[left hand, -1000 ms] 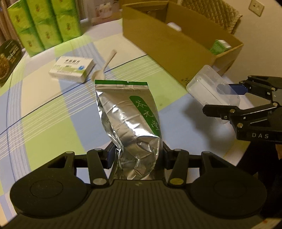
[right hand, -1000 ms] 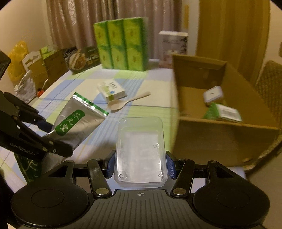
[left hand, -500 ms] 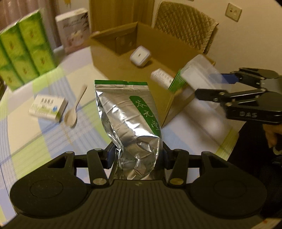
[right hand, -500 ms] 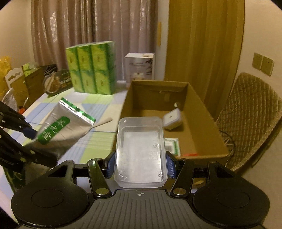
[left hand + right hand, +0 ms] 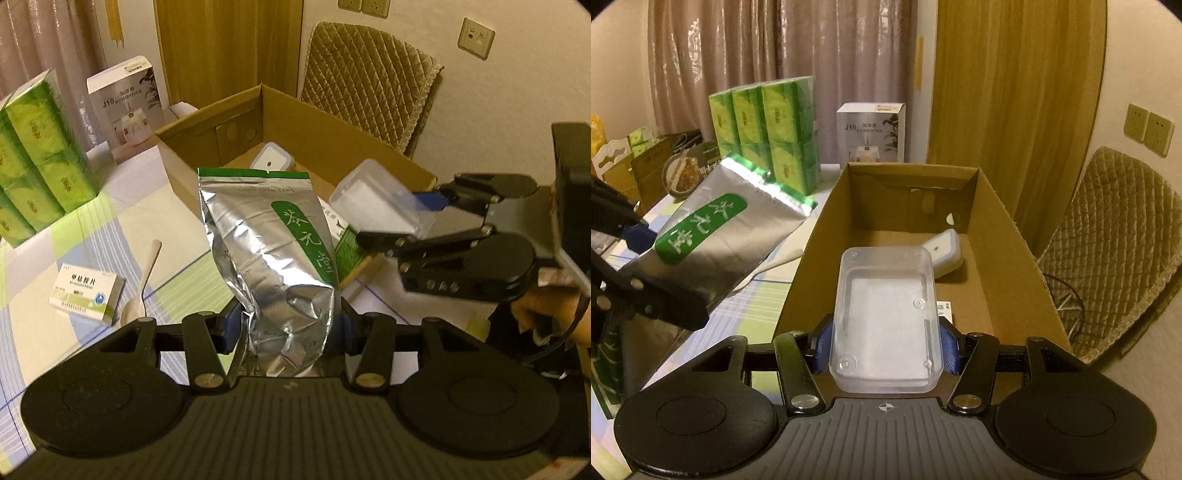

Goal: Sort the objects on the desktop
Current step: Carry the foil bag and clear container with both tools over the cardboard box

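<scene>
- Two grippers are carrying: our right gripper (image 5: 885, 349) is clamping a clear plastic box (image 5: 886, 317), long axis toward twelve o'clock, over the cardboard box (image 5: 1004, 236).
- Our left gripper (image 5: 286, 326) is pinching a foil pouch (image 5: 269, 258); the carton is lying at one o'clock.

Silver pouch (image 5: 269, 258) with green label, clear box (image 5: 886, 317), brown carton (image 5: 1008, 236).

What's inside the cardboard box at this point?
Inside the cardboard box lie a small white lidded container and a green-and-white packet. The clear plastic box in the right claw hides part of the floor.
</scene>
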`<state>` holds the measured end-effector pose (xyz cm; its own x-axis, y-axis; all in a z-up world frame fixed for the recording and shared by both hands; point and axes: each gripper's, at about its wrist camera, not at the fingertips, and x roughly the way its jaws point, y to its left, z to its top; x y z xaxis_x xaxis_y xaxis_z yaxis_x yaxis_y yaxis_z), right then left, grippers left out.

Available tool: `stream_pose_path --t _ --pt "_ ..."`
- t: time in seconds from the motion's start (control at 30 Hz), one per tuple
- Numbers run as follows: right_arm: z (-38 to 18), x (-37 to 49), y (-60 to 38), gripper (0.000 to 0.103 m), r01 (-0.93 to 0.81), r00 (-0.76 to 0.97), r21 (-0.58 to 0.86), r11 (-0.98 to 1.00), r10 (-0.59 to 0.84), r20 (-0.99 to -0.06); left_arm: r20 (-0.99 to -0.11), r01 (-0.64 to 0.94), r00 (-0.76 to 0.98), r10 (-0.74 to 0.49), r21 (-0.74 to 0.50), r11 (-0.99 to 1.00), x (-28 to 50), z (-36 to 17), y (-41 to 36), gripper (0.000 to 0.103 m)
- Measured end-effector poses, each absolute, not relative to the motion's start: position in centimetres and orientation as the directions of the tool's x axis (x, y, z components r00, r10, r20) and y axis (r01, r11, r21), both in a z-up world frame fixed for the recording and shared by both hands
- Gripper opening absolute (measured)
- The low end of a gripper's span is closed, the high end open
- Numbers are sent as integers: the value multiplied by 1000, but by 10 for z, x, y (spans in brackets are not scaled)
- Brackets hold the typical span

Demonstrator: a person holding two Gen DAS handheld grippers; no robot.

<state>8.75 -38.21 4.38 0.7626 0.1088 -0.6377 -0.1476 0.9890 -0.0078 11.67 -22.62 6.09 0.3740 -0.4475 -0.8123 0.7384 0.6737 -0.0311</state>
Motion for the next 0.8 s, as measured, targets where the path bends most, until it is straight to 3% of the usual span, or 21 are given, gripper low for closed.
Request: stream_pose_path --t 0.8 --pt "28 154 -394 53 -140 771 -32 990 88 -631 -800 708 363 -479 -98 700 183 64 -251 45"
